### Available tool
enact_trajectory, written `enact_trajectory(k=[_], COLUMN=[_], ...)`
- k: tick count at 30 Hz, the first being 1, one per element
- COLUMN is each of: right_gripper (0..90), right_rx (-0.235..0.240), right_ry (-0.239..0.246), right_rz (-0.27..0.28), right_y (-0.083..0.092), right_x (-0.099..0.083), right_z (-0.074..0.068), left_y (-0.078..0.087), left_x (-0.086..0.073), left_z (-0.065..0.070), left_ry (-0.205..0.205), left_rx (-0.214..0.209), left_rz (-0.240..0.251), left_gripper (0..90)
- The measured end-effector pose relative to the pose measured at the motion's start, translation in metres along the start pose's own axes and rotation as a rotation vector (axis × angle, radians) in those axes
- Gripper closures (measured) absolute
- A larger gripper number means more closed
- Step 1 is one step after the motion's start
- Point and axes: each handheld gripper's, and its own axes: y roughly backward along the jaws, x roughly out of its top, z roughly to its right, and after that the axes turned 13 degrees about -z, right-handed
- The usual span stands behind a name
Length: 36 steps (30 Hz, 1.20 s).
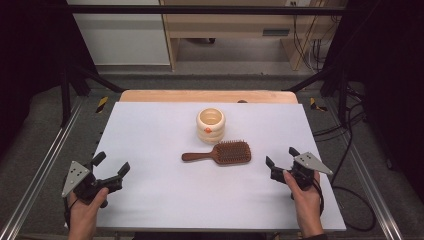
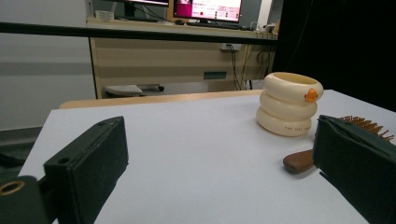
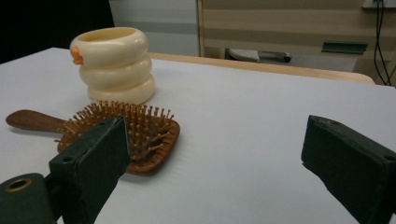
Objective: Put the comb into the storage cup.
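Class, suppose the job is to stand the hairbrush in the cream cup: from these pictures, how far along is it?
Done: nothing yet. The hairbrush lies flat, bristles up, on the white table, just in front of the cream cup, whose inside looks empty. In hand: nothing; the left gripper and right gripper sit open at the near corners. Left: grasping, lifting and placing the brush.
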Motion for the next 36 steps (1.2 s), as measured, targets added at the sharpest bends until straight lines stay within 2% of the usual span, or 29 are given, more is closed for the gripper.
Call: enact_trajectory(k=[9, 16, 23, 25, 26, 28, 29, 31, 34, 35, 36], right_gripper=[9.4, 13.2, 24.8, 34.0, 34.0, 39.9, 47.2, 50.5, 67.3, 71.0, 71.0], right_rx=[0.017, 0.02, 0.017, 0.026, 0.026, 0.036, 0.043, 0.044, 0.056, 0.056, 0.056], right_ry=[-0.037, -0.041, -0.033, -0.037, -0.037, -0.038, -0.021, -0.017, 0.021, 0.034, 0.034], right_rz=[-0.052, -0.079, -0.099, -0.114, -0.114, -0.131, -0.14, -0.144, -0.18, -0.188, -0.188], right_y=[-0.003, -0.004, -0.005, -0.005, -0.005, -0.006, -0.007, -0.008, -0.012, -0.013, -0.013], right_x=[-0.001, -0.002, -0.003, -0.003, -0.003, -0.004, -0.004, -0.004, -0.004, -0.004, -0.004], right_z=[-0.001, -0.003, -0.005, -0.006, -0.006, -0.008, -0.011, -0.012, -0.02, -0.023, -0.023], left_y=[-0.001, -0.002, -0.001, -0.002, -0.002, -0.002, -0.002, -0.002, -0.002, -0.002, -0.002], left_x=[-0.001, -0.001, -0.001, -0.001, -0.001, -0.001, -0.001, -0.002, -0.002, -0.002, -0.002], left_z=[0.0, 0.001, 0.0, 0.0, 0.001, 0.001, 0.001, 0.001, 0.001, 0.001, 0.001], left_ry=[0.002, -0.003, -0.001, 0.002, 0.001, 0.0, 0.001, 0.001, 0.001, 0.001, 0.002], left_rx=[0.008, 0.007, 0.01, 0.009, 0.009, 0.008, 0.01, 0.011, 0.013, 0.013, 0.014], left_rz=[-0.009, -0.011, -0.012, -0.013, -0.013, -0.014, -0.016, -0.016, -0.019, -0.019, -0.02], left_gripper=[3.3, 3.2, 3.2, 3.3, 3.3, 3.3, 3.4, 3.5, 3.6, 3.7, 3.7])
